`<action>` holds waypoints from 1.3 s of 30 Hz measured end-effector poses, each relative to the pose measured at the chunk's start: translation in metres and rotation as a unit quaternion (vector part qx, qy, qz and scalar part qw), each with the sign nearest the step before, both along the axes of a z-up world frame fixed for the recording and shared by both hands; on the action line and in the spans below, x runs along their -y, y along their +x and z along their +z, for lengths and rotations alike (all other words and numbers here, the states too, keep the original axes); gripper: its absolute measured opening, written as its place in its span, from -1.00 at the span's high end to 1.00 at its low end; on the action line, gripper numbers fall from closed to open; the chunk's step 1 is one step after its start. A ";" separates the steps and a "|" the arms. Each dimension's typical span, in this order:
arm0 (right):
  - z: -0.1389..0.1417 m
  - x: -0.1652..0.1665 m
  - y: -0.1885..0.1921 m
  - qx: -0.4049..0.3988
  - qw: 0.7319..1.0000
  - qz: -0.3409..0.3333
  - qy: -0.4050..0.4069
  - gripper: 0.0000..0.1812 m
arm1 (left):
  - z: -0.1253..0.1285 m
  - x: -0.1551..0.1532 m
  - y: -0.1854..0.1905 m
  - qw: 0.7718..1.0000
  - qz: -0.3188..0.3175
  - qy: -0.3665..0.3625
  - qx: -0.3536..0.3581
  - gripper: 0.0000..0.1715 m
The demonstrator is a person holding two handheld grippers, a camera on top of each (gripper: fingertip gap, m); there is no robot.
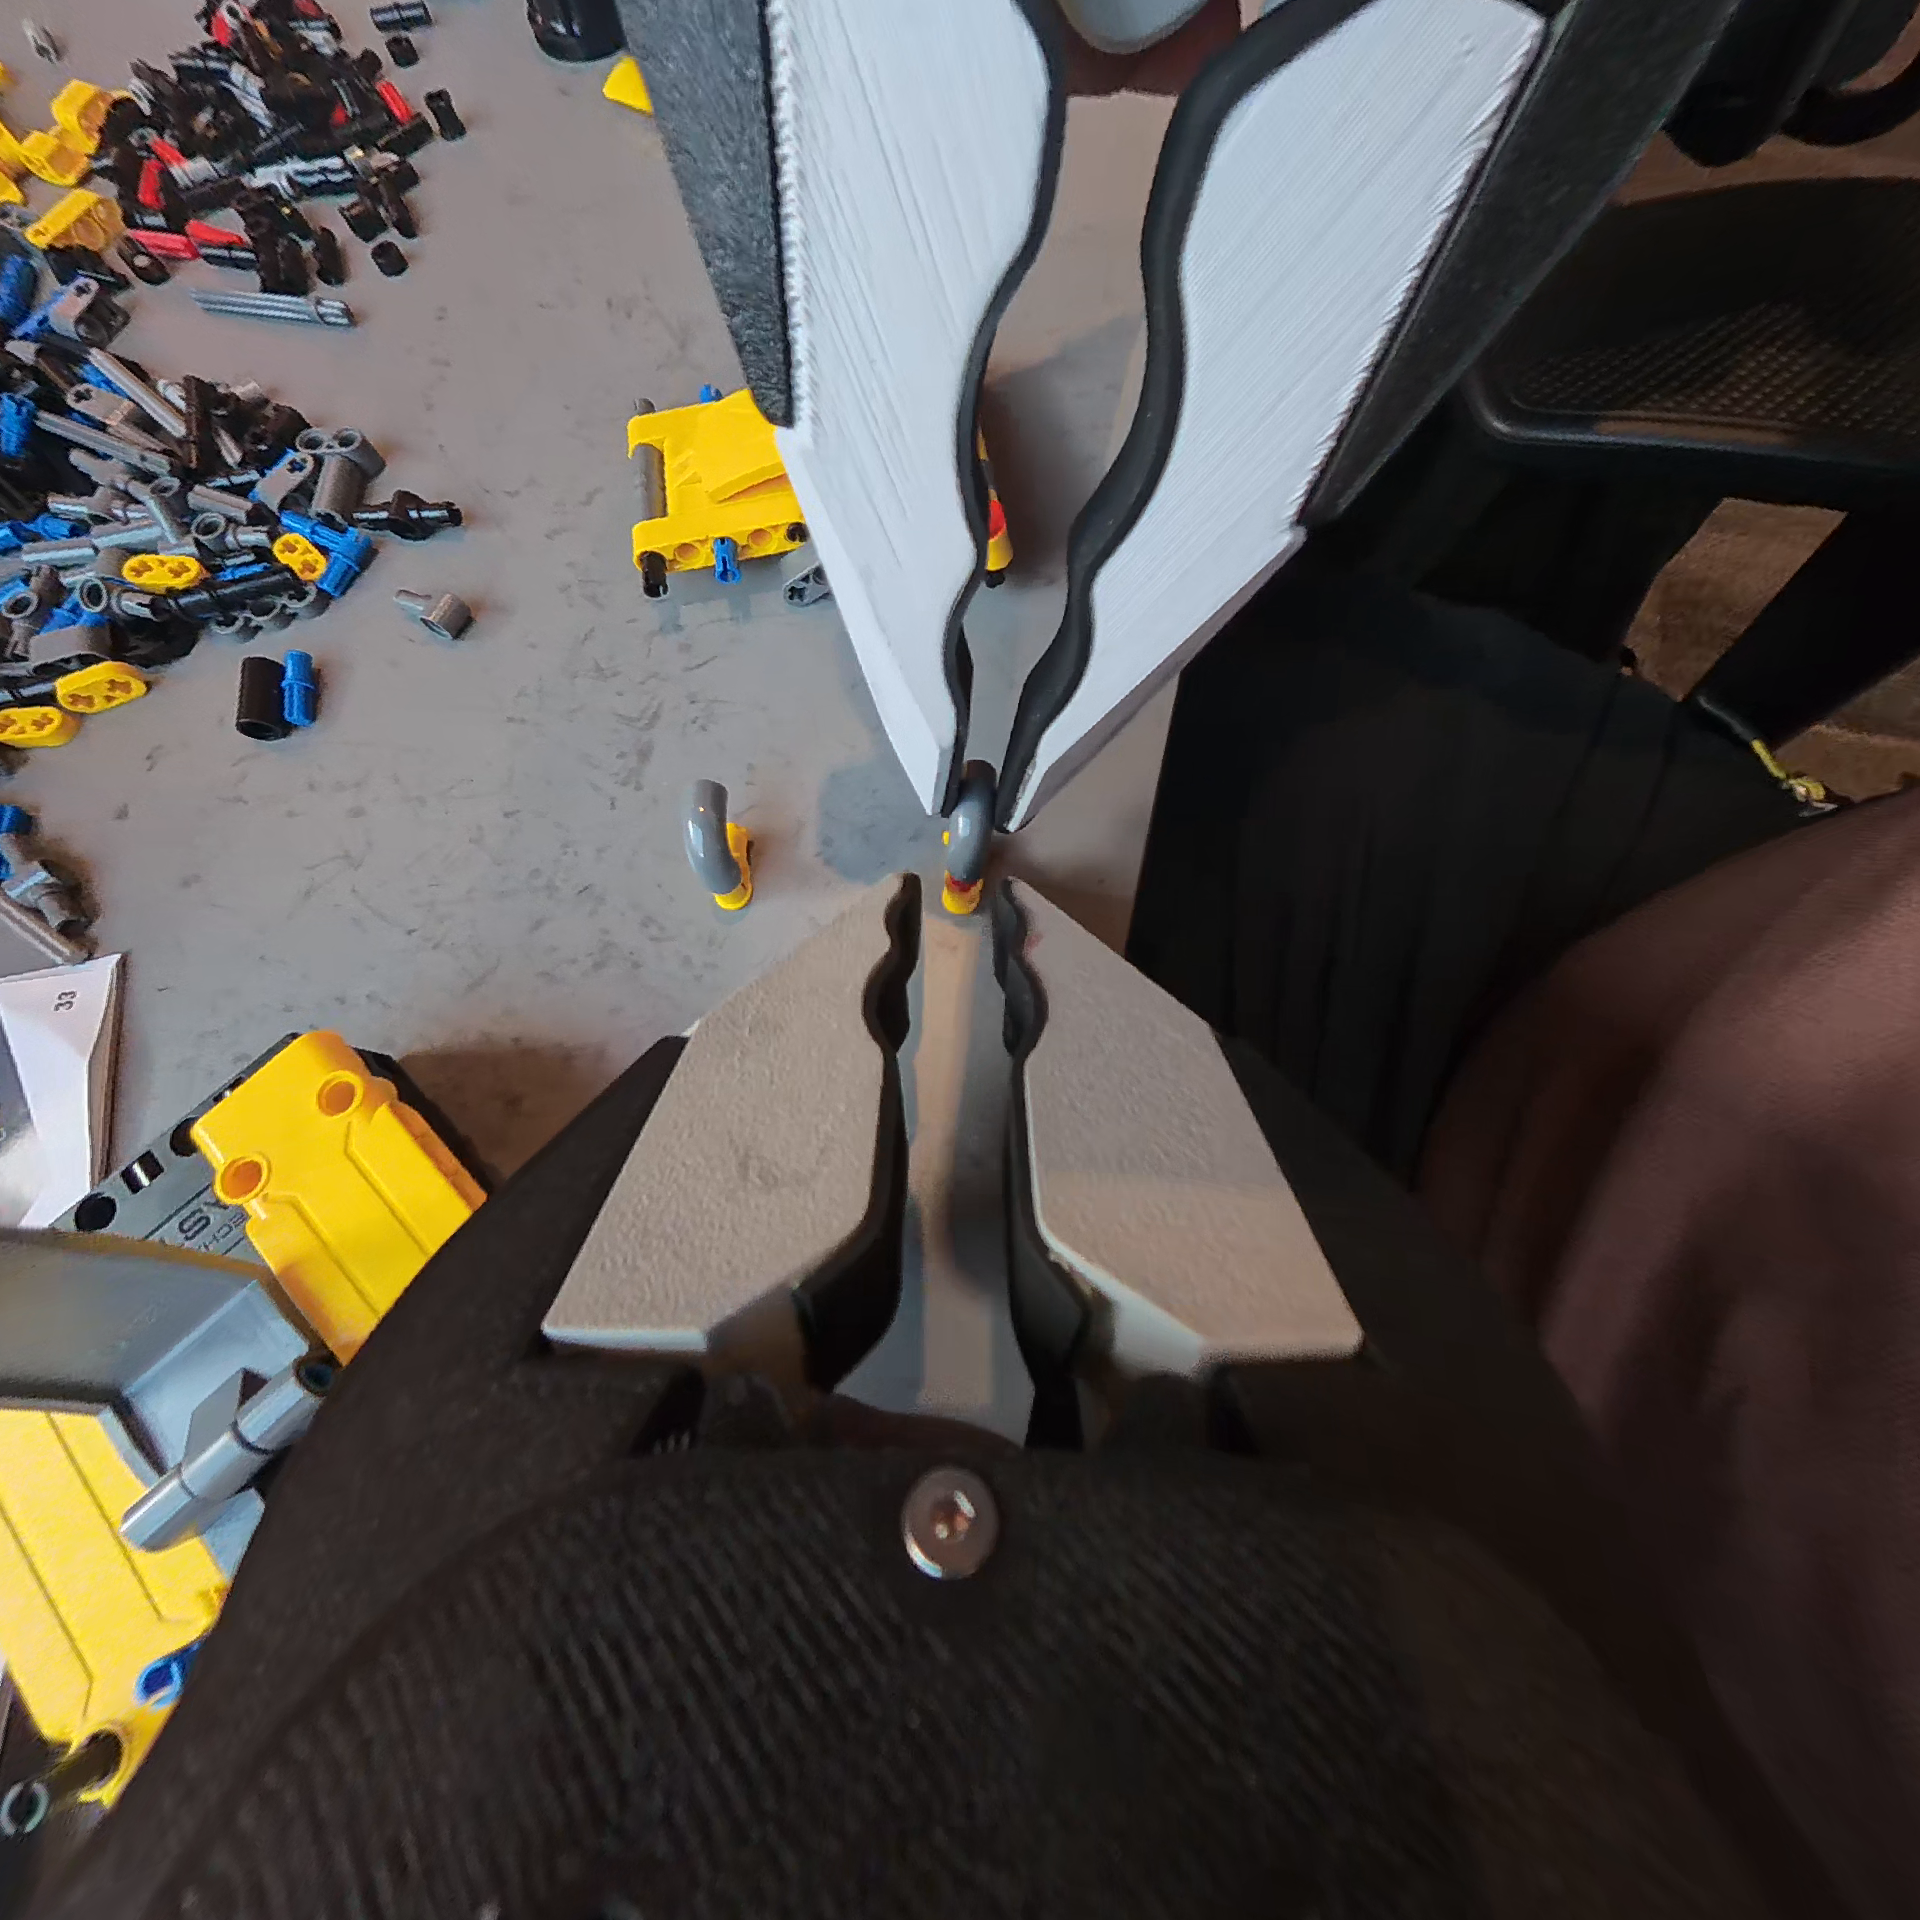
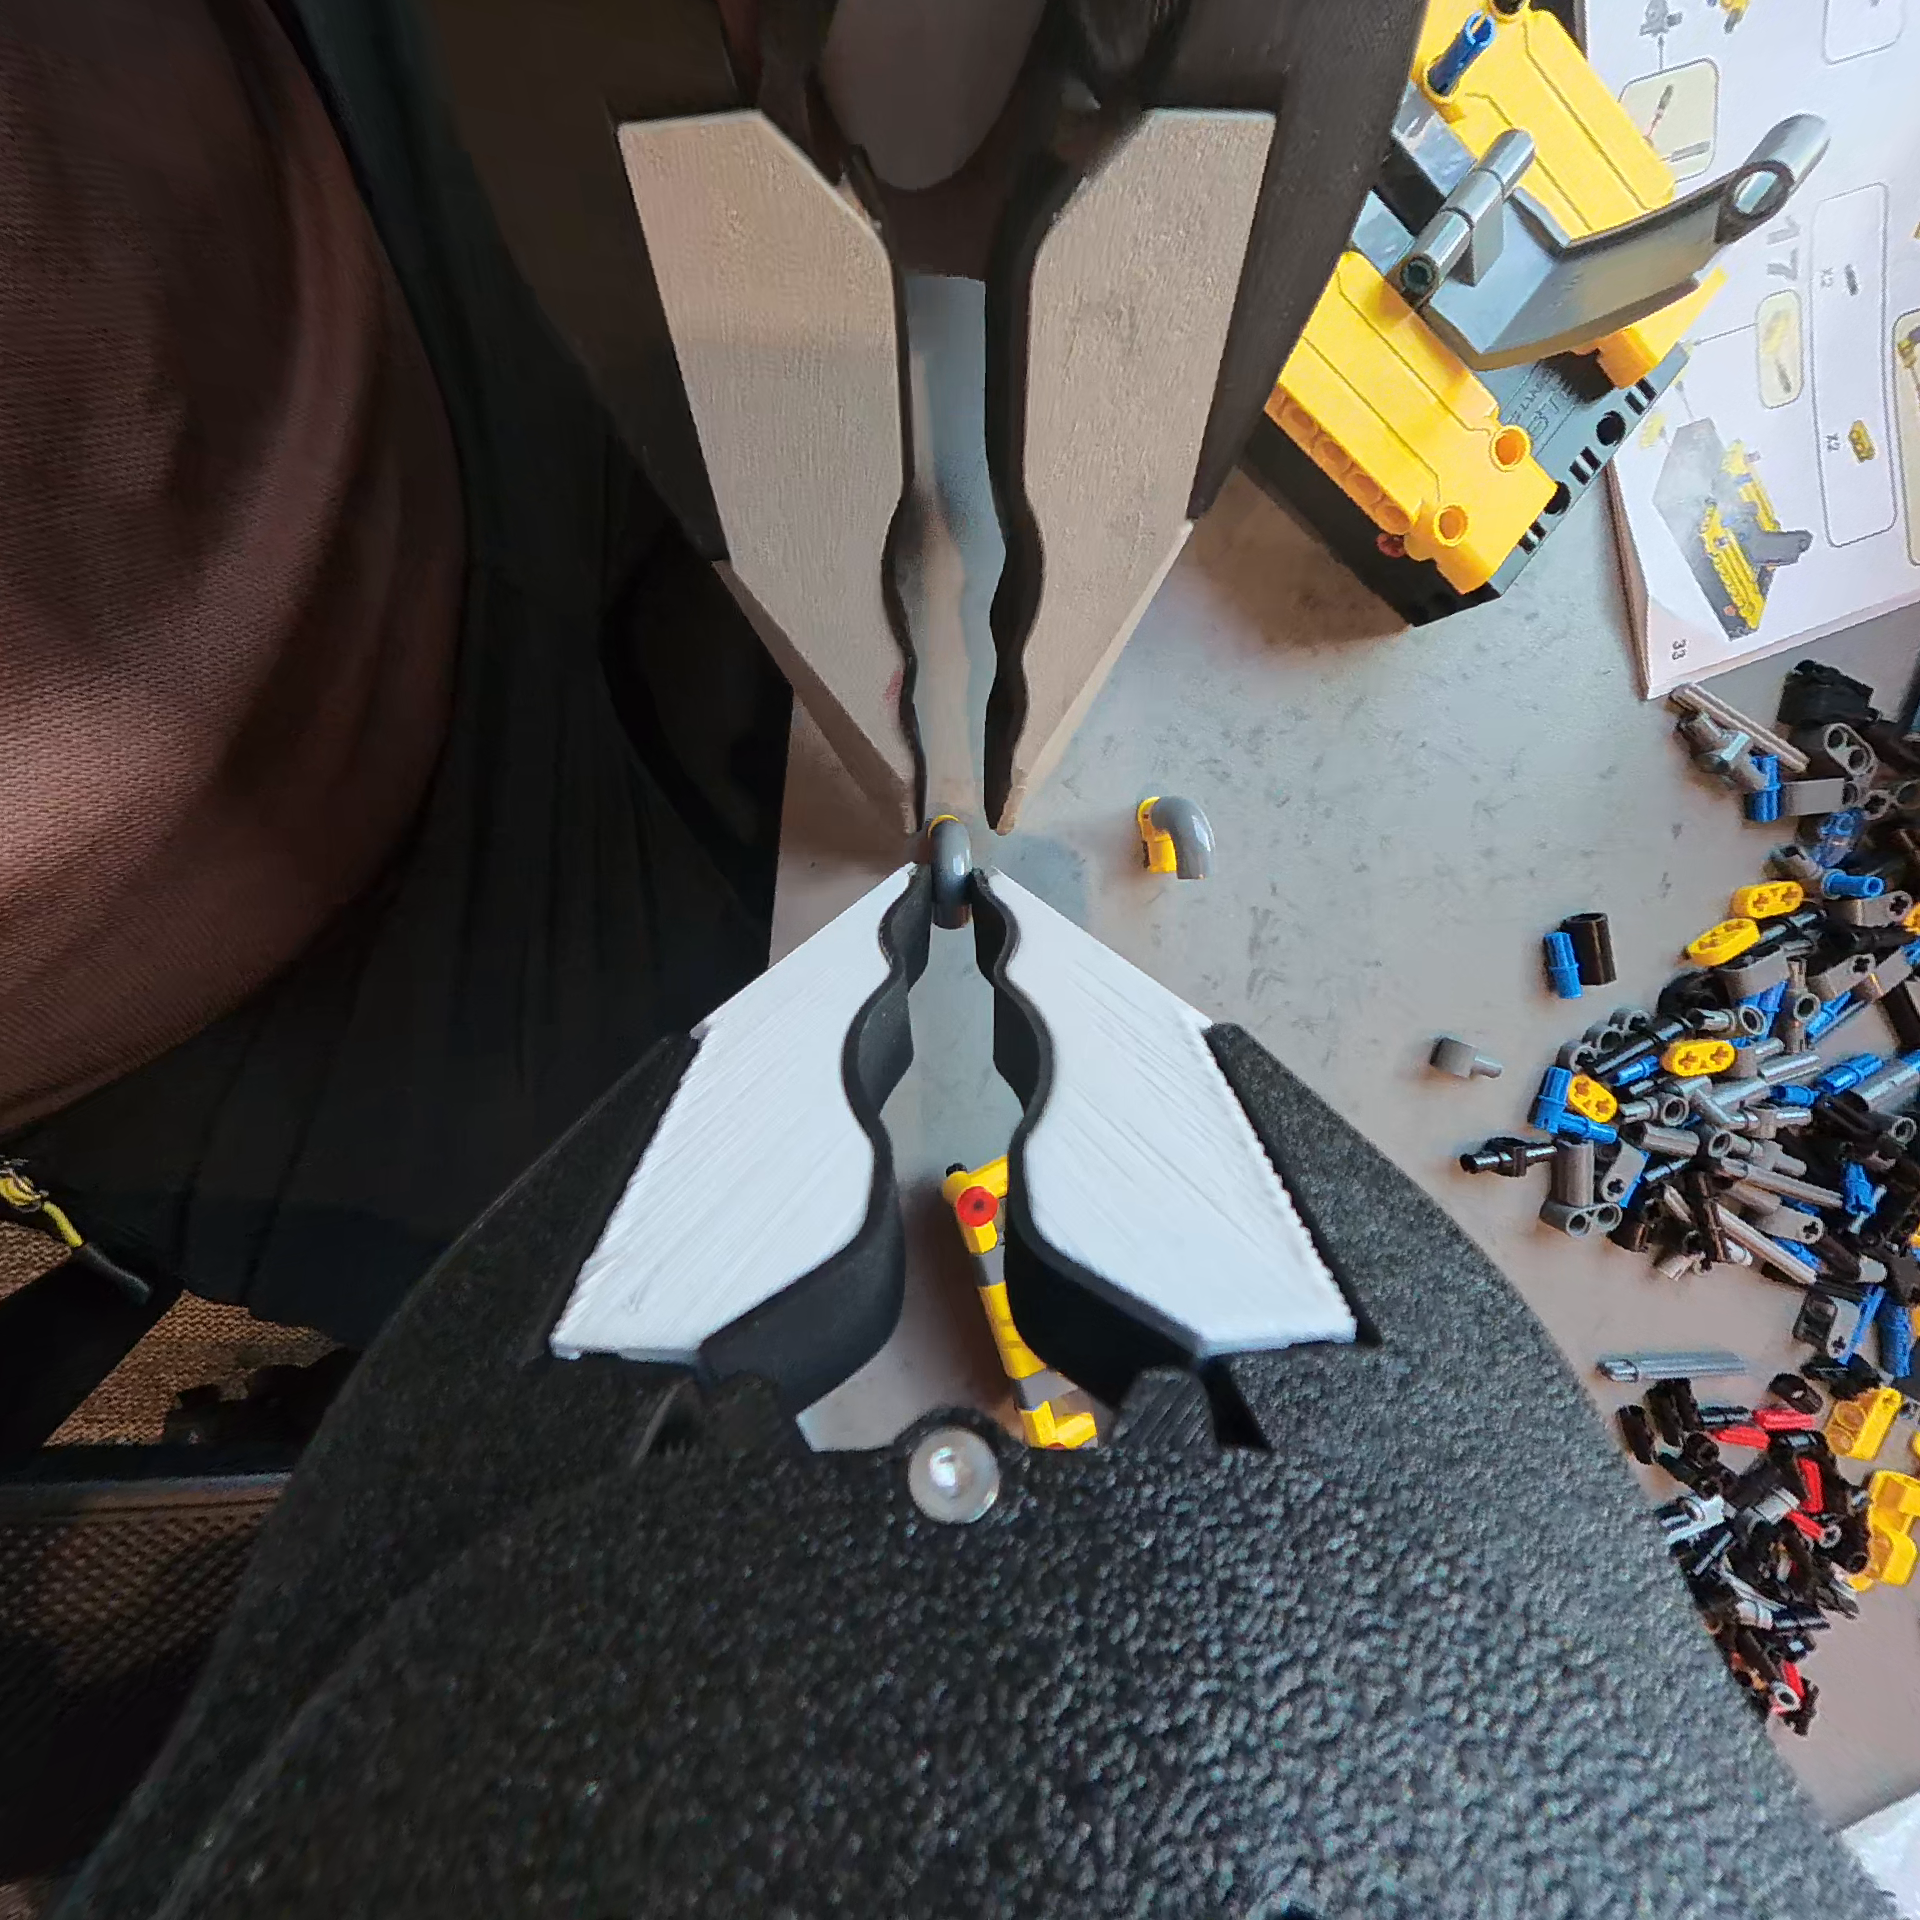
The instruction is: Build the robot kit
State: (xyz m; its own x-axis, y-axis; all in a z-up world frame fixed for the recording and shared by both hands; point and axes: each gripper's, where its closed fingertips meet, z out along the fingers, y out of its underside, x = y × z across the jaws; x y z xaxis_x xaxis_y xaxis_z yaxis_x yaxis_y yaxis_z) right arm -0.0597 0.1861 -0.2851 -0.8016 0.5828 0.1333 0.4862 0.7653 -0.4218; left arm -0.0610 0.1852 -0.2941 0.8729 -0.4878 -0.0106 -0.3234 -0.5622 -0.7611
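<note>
- Grey curved elbow piece with a small yellow bush on its end (image 1: 966, 844) (image 2: 950, 871): pinched at the very tips of the right gripper (image 2: 948, 883), the one with white ribbed fingers, above the grey tabletop (image 1: 520, 790).
- Left gripper (image 1: 961, 902), grey fingers with wavy black pads: tips nearly together, just a narrow gap, sitting right at the yellow end of the piece. Cannot tell whether it actually grips that end or only touches it.
- Slip risk: right hold is on a rounded surface, at the extreme tip of the pads. Any sideways push from the left tips likely rolls the elbow out.
- Twist risk: the two grippers meet nose to nose. If they are not in line, the bush could cock or pop off instead of seating.
- Drop risk: the piece hangs near the table edge, with the person's dark clothing (image 1: 1714, 1247) just to the right of the left gripper. A drop there probably goes to lap or floor, not the table.
- Mix-up risk: a second grey elbow with yellow bush (image 1: 717, 844) (image 2: 1176, 834) lies on the table just left of the left tips.
- Clutter: loose pile of black, blue, grey and yellow connector parts (image 1: 187, 499) is well left of the left gripper; yellow and grey part-built model (image 1: 312, 1174) is close beside its left finger, so a sweep that way could knock it.
- View risk: small yellow sub-assembly (image 2: 987, 1247) lies under the right gripper, mostly hidden by its fingers.
</note>
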 end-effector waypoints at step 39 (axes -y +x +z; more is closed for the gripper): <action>-0.004 0.001 -0.002 0.015 1.000 -0.006 0.002 0.92 | -0.002 -0.003 0.002 1.000 0.000 -0.009 0.005 0.95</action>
State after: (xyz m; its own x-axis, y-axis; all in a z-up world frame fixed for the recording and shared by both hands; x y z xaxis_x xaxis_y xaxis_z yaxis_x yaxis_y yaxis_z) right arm -0.0616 0.1849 -0.2890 -0.7983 0.5919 0.1113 0.5079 0.7610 -0.4036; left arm -0.0587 0.1886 -0.2960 0.8729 -0.4878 0.0069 -0.3162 -0.5764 -0.7535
